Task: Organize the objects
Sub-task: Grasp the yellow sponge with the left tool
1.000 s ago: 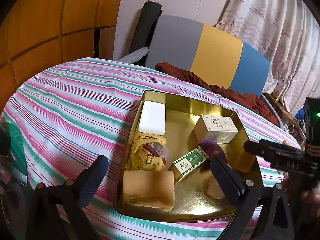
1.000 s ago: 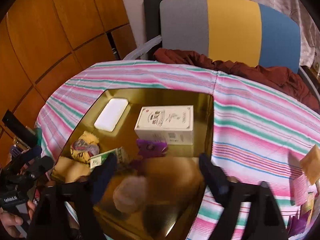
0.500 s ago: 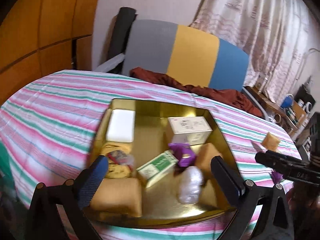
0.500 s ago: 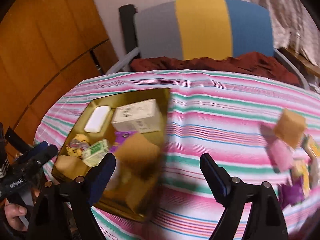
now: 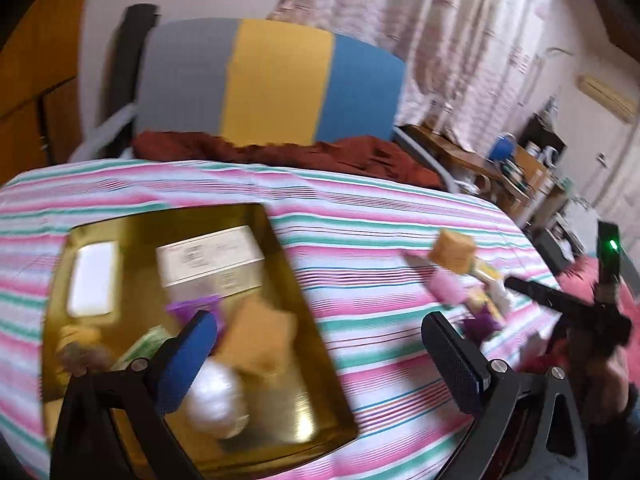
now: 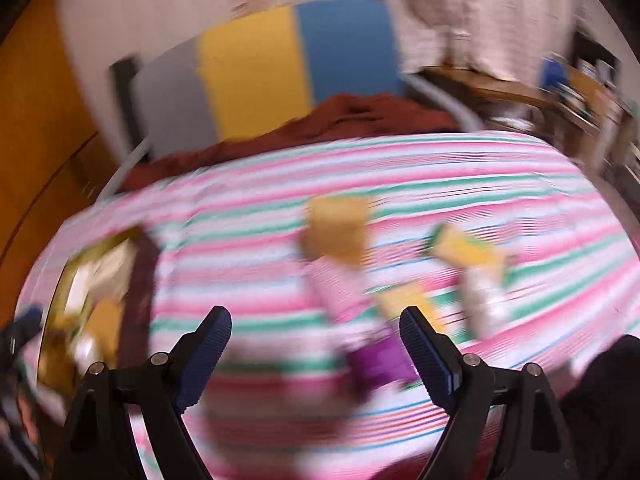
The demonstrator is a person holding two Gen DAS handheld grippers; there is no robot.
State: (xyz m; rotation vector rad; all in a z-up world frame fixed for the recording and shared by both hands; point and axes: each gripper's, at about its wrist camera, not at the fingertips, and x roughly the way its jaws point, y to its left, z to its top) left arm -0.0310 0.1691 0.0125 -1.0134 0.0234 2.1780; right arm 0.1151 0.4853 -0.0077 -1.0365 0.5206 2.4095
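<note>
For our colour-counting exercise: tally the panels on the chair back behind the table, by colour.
grey panel: 1
yellow panel: 1
blue panel: 1
Total: 3

A tray (image 5: 304, 320) sits on the table (image 5: 360, 232). In the tray lie a big box (image 5: 208, 256) and other small things. Right of the tray, well apart, a pile of small packets (image 5: 460, 280) lies on the table. Behind the table stands a chair (image 5: 272, 80).

Tricolour chair (image 5: 272, 80); patterned curtain (image 5: 460, 40); wood panelling (image 5: 36, 48).
</note>
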